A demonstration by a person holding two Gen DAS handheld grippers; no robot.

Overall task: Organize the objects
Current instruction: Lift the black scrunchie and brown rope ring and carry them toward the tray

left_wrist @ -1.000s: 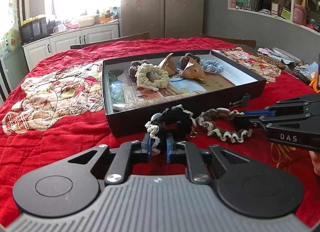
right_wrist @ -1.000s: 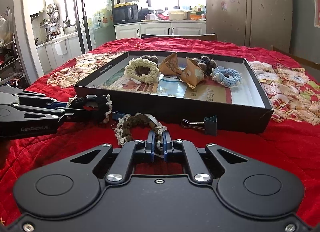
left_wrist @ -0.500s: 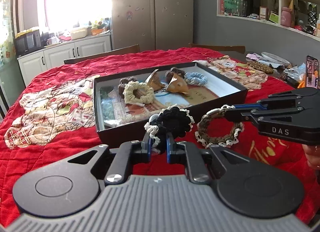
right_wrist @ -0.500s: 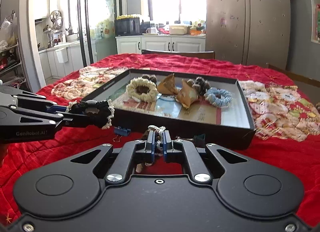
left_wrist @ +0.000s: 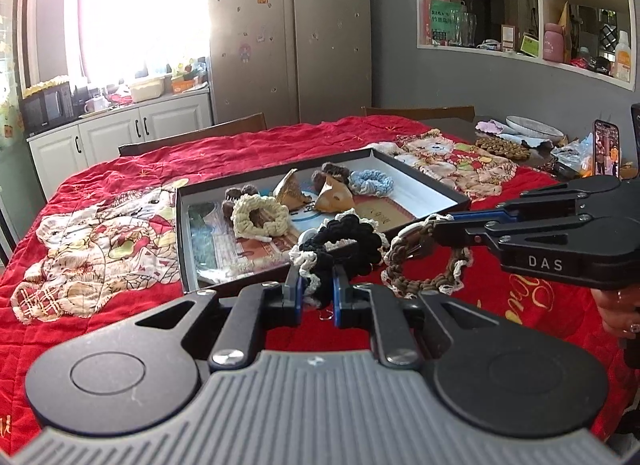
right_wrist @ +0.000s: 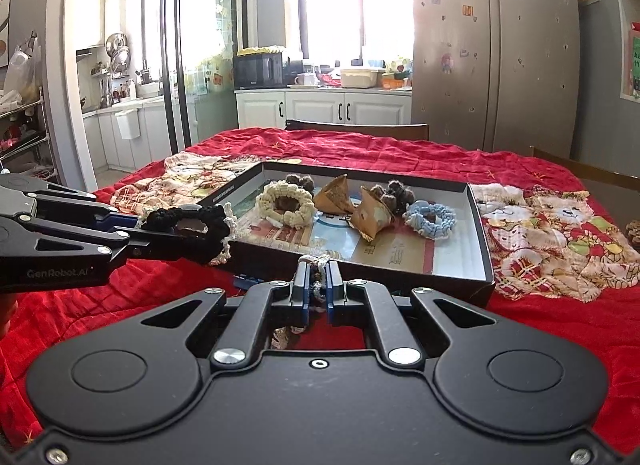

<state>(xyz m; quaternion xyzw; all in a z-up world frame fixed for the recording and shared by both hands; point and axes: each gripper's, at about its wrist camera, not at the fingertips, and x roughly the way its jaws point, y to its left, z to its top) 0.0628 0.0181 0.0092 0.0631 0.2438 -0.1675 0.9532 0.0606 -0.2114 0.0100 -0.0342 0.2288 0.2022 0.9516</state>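
Observation:
My left gripper (left_wrist: 317,292) is shut on a black scrunchie with cream trim (left_wrist: 344,241), held above the near edge of the black tray (left_wrist: 184,241). It also shows in the right wrist view (right_wrist: 188,231). My right gripper (right_wrist: 316,289) is shut on a brown scrunchie with cream trim (left_wrist: 424,265), held in the air to the right of the black one, near the tray's front wall (right_wrist: 400,277). In the tray lie a cream scrunchie (right_wrist: 285,204), a blue scrunchie (right_wrist: 430,219), two tan wrapped parcels (right_wrist: 372,215) and dark brown scrunchies (right_wrist: 394,191).
The tray sits on a red quilted cloth (left_wrist: 120,169) with patchwork cat panels (right_wrist: 552,233). A blue binder clip (right_wrist: 248,280) lies under the tray's front edge. Chairs stand behind the table. A phone (left_wrist: 606,149) and clutter are at the far right.
Both grippers have lifted their scrunchies off the cloth and carried them up and toward the tray. The brown scrunchie now hangs free in the air.

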